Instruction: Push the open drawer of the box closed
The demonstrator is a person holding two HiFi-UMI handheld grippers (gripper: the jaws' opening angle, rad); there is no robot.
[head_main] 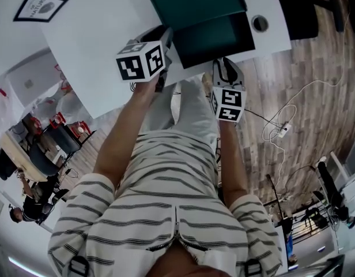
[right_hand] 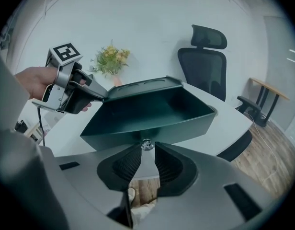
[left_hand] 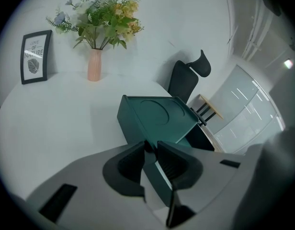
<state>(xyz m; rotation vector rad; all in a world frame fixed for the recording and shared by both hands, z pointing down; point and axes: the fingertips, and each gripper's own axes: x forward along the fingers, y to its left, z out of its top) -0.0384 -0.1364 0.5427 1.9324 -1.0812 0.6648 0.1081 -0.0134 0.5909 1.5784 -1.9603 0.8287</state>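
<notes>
Box: the dark green box [head_main: 195, 2] was parked at the top centre of the head view, on the white table [head_main: 91, 56].
Drawer: the drawer [head_main: 215, 39] was left pulled out toward the person, just below the box in that view, so not pushed in yet.
Knob: a small metal knob [right_hand: 146, 144] was spotted on the drawer front, low centre in the right gripper view.
Right gripper: the right gripper [right_hand: 147, 150] was held right up at the drawer front. Its jaws were spread apart and the knob sat at the tips, not pinched.
Left gripper: the left gripper [left_hand: 150, 146] was set at the box's left corner. Its jaws were parted with a green edge of the box between them, and no real squeeze on it was seen.
Background: a vase of flowers [left_hand: 94, 63] and a framed picture [left_hand: 35, 56] were stood at the upper left of the left gripper view. A black office chair [right_hand: 205, 66] was caught at the upper right of the right gripper view.
</notes>
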